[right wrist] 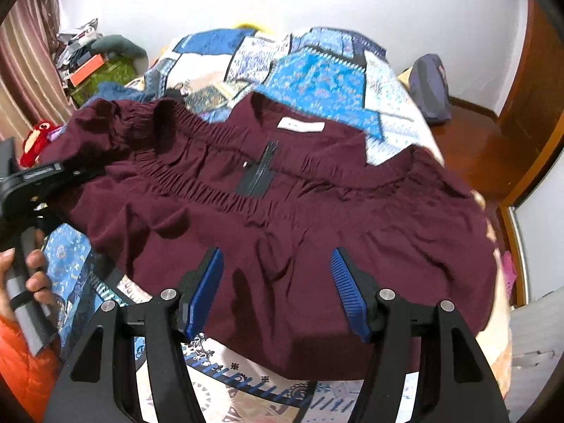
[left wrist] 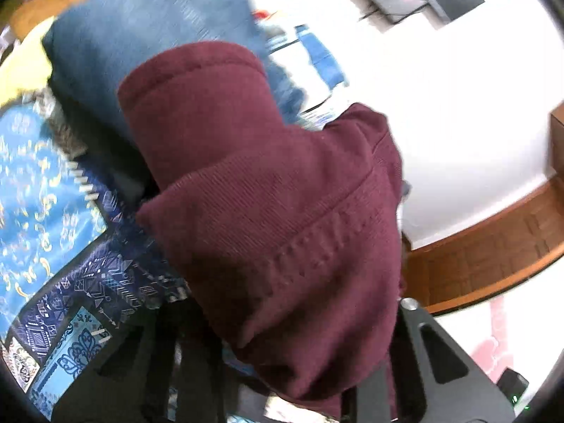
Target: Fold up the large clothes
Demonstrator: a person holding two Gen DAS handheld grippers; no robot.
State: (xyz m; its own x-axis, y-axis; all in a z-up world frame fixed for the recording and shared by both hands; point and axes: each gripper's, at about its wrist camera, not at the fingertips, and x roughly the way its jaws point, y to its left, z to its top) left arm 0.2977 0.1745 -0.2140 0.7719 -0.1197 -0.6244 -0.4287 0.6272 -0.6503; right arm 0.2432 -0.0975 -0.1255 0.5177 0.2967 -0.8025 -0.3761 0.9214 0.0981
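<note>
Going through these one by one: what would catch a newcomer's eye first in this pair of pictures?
The dark red garment spread over the blue patchwork bedspread, with its gathered waistband, zip and white label facing up. In the right wrist view the right gripper hangs open above its near hem, blue pads apart. The left gripper pinches the garment's left corner, so a fold of red cloth fills the left wrist view.

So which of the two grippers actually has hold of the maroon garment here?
The left gripper, clamped on the maroon garment at its far-left edge. The right gripper only hovers above it, blue pads apart and empty.
</note>
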